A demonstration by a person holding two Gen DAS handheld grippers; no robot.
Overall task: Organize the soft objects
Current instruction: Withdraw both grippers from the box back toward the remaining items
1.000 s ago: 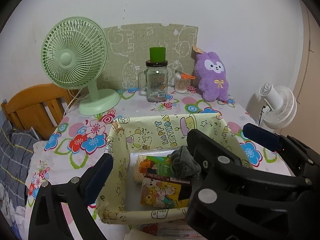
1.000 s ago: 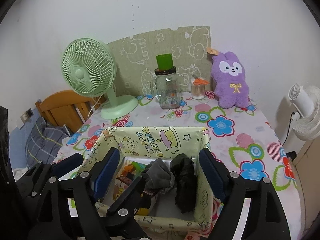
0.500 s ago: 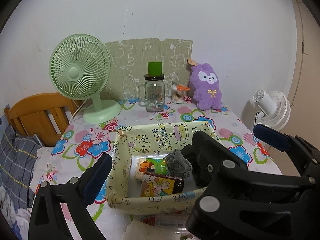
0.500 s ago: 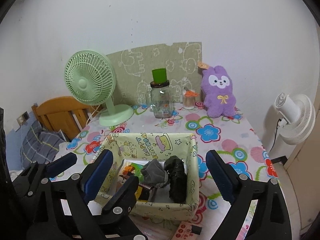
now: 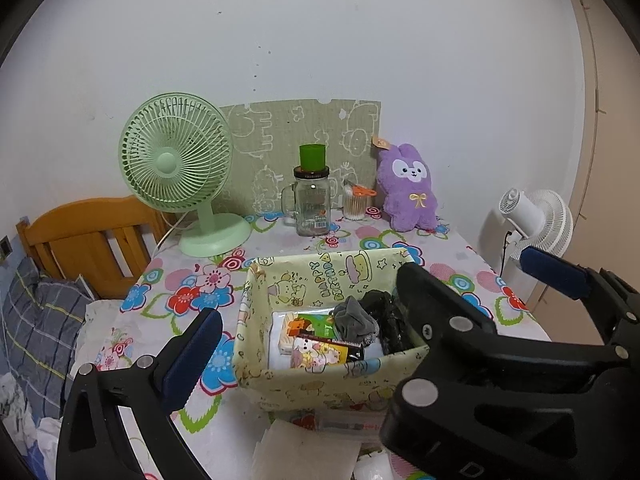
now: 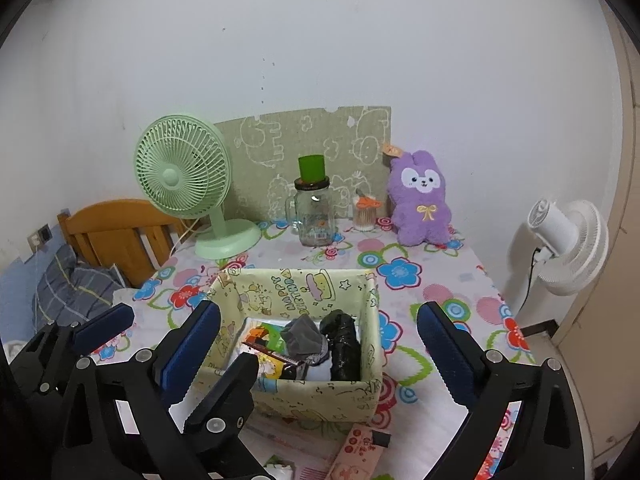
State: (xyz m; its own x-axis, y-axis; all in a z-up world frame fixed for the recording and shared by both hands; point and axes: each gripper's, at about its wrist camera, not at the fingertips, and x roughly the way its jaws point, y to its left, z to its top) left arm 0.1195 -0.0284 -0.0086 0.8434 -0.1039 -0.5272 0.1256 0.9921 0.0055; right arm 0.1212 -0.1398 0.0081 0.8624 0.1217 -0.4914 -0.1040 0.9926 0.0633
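Two soft items are seen lying inside the pale yellow fabric storage box printed with cartoon figures (image 6: 296, 390): a crumpled grey sock (image 6: 306, 336) and, touching it on its right, a black bundled cloth (image 6: 342, 344). Beneath and to the left of them, colourful flat packets (image 6: 266, 338) are packed against the box floor. The box is set on the floral-patterned tablecloth (image 6: 452, 292), near its front edge. The right gripper (image 6: 318, 350) is held above and in front of the box, its blue-padded jaws opening wide with nothing pressed between them; the box is only framed in the gap. The left gripper (image 5: 366, 320) is likewise spread apart and empty, one blue pad being seen at the left of the box and the other far to the right, with the right gripper's black frame crossing between. At the back of the table, a mint-green desk fan (image 6: 186, 188), a clear glass handled jar topped by a green cup (image 6: 314, 216) and a purple plush rabbit (image 6: 420, 200) are lined up along the wall. A white fan (image 6: 568, 240) is seen standing beyond the table's right edge.
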